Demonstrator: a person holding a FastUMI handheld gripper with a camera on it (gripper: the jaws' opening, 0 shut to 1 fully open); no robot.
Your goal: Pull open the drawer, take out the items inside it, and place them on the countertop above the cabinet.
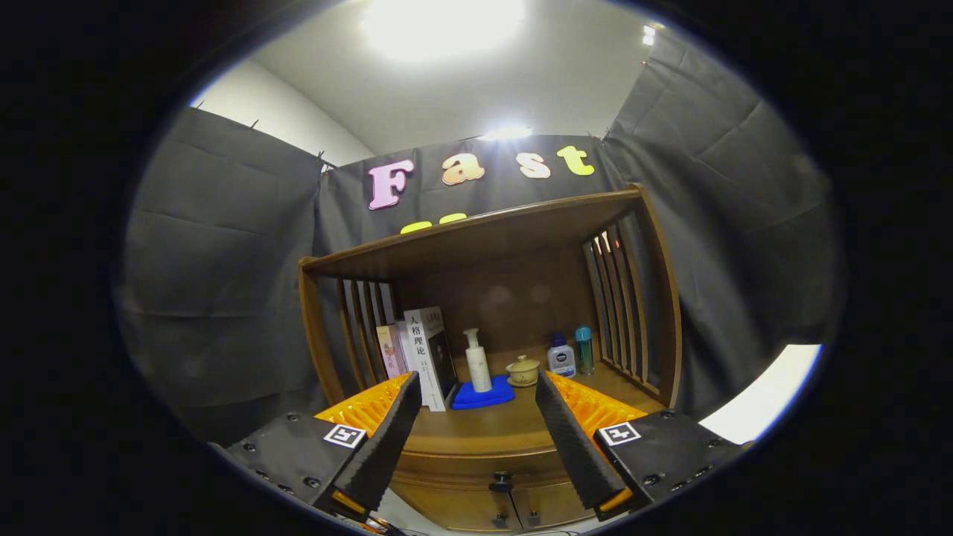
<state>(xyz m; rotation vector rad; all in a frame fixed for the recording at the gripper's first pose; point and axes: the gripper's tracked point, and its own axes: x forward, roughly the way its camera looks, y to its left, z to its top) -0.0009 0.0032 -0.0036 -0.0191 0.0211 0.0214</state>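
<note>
Drawer (465, 506) with its dark knob (501, 482) sits shut at bottom centre, between my fingers — nothing pulled, nothing out yet. My gripper (476, 435) is spread wide, holding nothing. Countertop (491, 424) above already carries books (424, 353), a pump bottle (477, 362) on a blue cloth (484, 395), a lidded cup (523, 370).
</note>
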